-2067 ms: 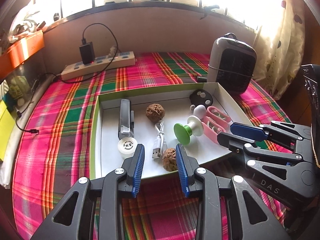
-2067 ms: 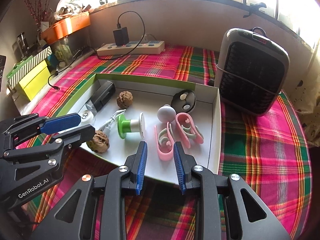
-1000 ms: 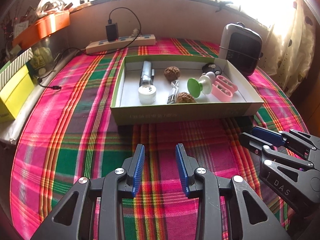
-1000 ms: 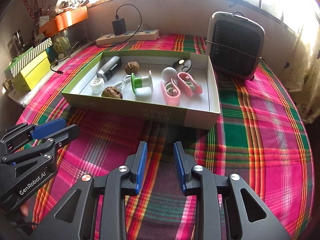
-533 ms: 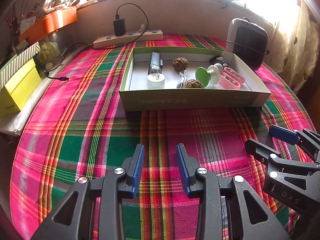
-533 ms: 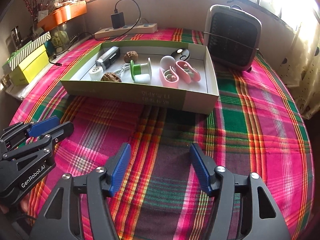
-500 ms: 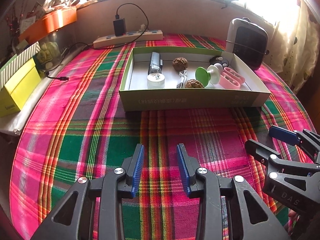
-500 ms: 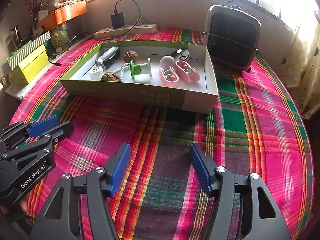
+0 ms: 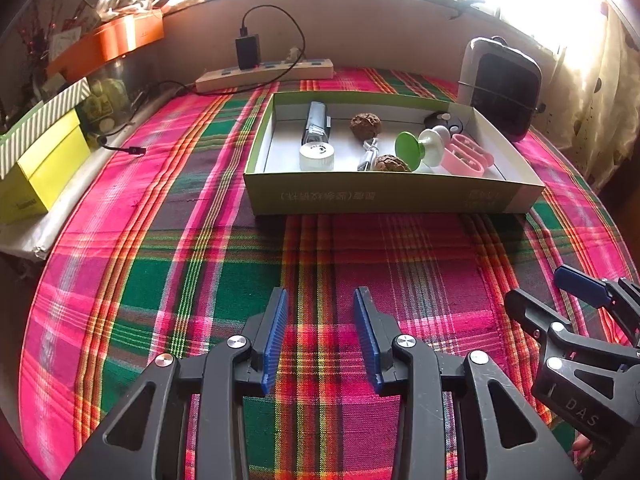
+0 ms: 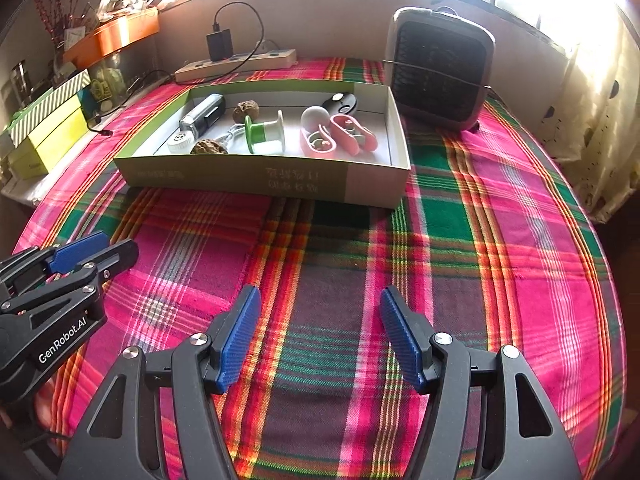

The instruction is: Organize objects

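A shallow green-and-white box sits on the plaid cloth at the far middle of the table. It holds two walnuts, a silver-and-black device, a white round cap, a green-and-white spool, pink clips and a small cable. My left gripper hovers over bare cloth well in front of the box, jaws opening, with nothing between them. To its right, my right gripper is also over bare cloth, its jaws opening wide and empty.
A grey fan heater stands right behind the box's right end. A power strip with a plugged charger lies along the back wall. Yellow boxes and an orange tray line the left edge. A curtain hangs at right.
Both grippers have drawn back from the box to the near side of the table. The right gripper went from nearly shut to wide open. The left one widened slightly.
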A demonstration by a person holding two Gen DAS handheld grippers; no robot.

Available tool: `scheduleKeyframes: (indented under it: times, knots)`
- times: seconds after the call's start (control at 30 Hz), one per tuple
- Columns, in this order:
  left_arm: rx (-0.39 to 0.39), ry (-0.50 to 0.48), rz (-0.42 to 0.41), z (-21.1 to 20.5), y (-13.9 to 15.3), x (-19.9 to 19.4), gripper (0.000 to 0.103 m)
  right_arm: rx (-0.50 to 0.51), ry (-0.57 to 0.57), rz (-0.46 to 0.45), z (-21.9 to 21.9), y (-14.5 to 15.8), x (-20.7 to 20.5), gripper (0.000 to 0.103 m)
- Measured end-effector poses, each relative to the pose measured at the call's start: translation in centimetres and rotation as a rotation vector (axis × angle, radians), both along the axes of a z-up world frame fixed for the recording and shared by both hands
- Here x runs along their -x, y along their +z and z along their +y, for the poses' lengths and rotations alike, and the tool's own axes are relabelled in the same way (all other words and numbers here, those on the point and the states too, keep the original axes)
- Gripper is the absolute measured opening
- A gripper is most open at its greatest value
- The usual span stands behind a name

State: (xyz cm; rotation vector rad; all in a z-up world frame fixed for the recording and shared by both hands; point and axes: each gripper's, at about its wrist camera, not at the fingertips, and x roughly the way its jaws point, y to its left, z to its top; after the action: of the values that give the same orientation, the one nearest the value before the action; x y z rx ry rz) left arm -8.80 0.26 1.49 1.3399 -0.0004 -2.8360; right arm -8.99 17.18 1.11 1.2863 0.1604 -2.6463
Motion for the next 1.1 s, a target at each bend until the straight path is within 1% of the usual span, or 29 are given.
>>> scheduleKeyframes:
  times: [0.33, 1.1]
  knots:
    - [-0.005, 0.0, 0.0, 0.0, 0.0, -0.03, 0.032, -0.001, -0.019, -0.001, 0.11, 0.05, -0.16, 0.066]
    - [-0.002, -0.001, 0.0, -0.01, 0.0, 0.03, 0.033, -0.003, -0.019, 0.0, -0.03, -0.05, -0.12, 0.066]
